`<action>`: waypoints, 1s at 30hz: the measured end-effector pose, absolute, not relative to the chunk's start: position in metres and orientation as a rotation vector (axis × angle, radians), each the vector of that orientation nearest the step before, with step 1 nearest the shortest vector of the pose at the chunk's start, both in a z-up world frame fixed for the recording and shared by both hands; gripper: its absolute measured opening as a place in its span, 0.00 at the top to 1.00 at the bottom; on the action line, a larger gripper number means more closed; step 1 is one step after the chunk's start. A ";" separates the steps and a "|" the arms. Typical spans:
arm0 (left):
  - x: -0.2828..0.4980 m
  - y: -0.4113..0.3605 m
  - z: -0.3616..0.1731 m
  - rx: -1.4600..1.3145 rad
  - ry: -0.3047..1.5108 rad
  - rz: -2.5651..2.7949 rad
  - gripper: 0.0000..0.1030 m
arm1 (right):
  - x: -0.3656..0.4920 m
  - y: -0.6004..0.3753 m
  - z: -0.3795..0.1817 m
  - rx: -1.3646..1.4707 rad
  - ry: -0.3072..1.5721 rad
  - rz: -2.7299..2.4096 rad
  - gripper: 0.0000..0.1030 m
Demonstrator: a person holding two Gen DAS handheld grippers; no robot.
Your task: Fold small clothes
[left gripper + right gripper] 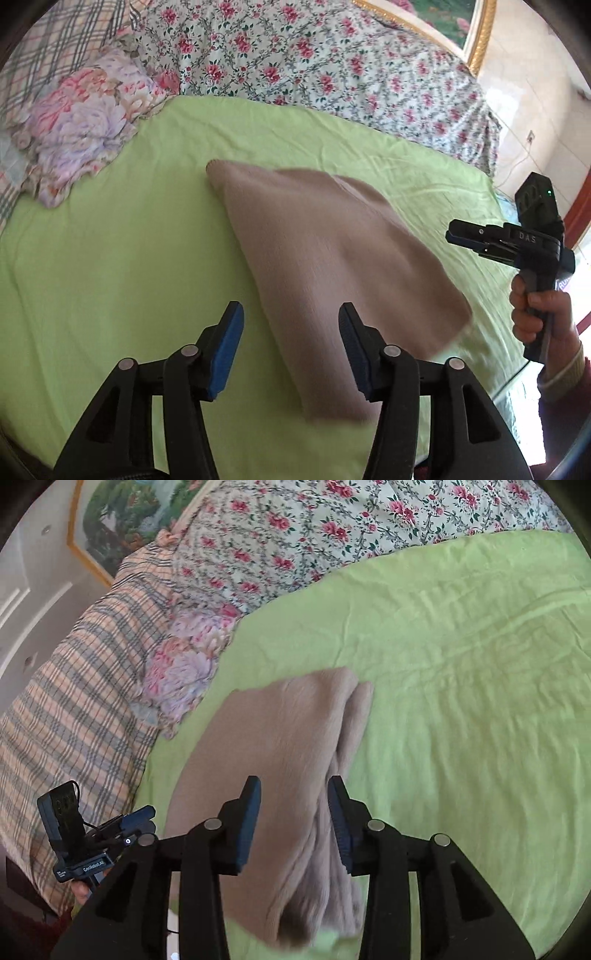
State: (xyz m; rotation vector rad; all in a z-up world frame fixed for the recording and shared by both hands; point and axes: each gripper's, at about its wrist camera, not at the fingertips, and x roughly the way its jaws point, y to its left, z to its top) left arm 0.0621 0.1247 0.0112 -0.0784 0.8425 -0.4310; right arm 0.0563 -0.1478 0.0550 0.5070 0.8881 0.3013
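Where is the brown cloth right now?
The brown cloth lies folded on the green sheet, mid-frame in both wrist views, right of the flowery pillow.

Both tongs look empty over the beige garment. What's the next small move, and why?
Probably lower the right tongs to the loose folds at the beige garment's near end and flatten them. It lies folded on the green sheet, both tongs are open and off it, and that end is bunched in the right wrist view.

Bare green sheet (pixel 110 258) lay open across the left and lower left of the left wrist view. The folded beige garment (pixel 325 266) filled the centre. A flowered pillow (pixel 81 125) blocked the upper left; a floral quilt (pixel 295 55) banked along the top.
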 end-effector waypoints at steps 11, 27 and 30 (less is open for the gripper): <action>0.001 0.087 -0.033 0.071 0.846 -0.384 0.32 | 0.013 -0.122 0.022 0.468 0.942 0.362 0.62; 0.023 0.084 -0.030 0.111 0.864 -0.161 0.85 | 0.026 -0.132 0.044 0.431 0.896 0.364 0.93; 0.021 0.081 -0.034 0.120 0.880 -0.171 0.87 | 0.024 -0.130 0.033 0.327 0.947 0.295 0.94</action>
